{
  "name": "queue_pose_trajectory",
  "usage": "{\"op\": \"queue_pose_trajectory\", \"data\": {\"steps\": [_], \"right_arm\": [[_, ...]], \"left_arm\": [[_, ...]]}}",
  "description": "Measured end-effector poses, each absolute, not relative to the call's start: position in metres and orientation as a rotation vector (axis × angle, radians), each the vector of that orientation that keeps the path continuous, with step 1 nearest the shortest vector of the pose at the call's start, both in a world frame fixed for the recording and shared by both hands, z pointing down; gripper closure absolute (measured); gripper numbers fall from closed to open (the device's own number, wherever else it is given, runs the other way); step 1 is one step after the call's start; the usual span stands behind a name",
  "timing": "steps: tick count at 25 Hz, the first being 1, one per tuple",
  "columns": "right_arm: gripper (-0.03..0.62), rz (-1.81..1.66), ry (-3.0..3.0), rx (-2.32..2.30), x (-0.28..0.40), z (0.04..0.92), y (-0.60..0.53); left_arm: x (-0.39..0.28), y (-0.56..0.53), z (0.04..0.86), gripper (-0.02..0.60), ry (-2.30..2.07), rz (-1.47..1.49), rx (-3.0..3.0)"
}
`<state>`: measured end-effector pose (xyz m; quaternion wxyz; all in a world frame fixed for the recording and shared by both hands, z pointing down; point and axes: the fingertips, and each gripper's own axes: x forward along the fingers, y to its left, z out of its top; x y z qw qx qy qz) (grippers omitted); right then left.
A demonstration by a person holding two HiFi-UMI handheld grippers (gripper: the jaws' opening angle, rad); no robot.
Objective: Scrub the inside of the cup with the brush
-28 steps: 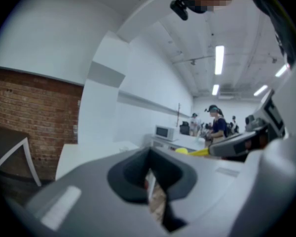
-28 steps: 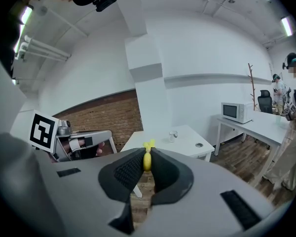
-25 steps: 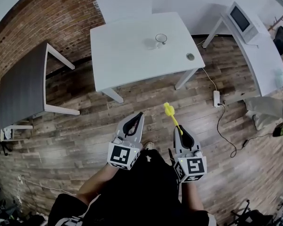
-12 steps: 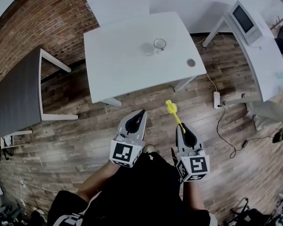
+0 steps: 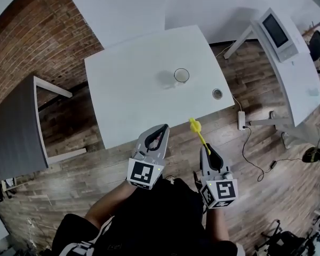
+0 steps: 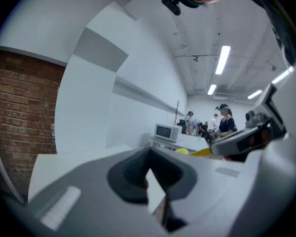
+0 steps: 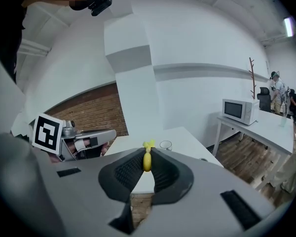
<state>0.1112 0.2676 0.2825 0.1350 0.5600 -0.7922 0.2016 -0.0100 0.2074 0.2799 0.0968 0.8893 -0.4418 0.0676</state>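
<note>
Head view: cup on table. Right gripper view: tool pinches brush.

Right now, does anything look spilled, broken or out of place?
Nothing stands out. The cup stands upright on the table, with no spill visible, and the right claw holds the brush.

The head view looks steeply down from well above the white table, with the left gripper and right gripper low in frame. Each gripper view looks along its own jaws at close range (the left view tilts upward). All three views share the table and the microwave.
</note>
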Motion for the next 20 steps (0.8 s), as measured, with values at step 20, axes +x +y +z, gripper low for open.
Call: {"op": "queue_pose_trajectory", "data": {"steps": [20], "right_arm": [[0.565, 0.63, -2.327, 1.424, 0.142, 0.324, 0.099]], "left_arm": [[0.023, 0.064, 0.348, 0.58, -1.383, 0.364, 2.507]]}}
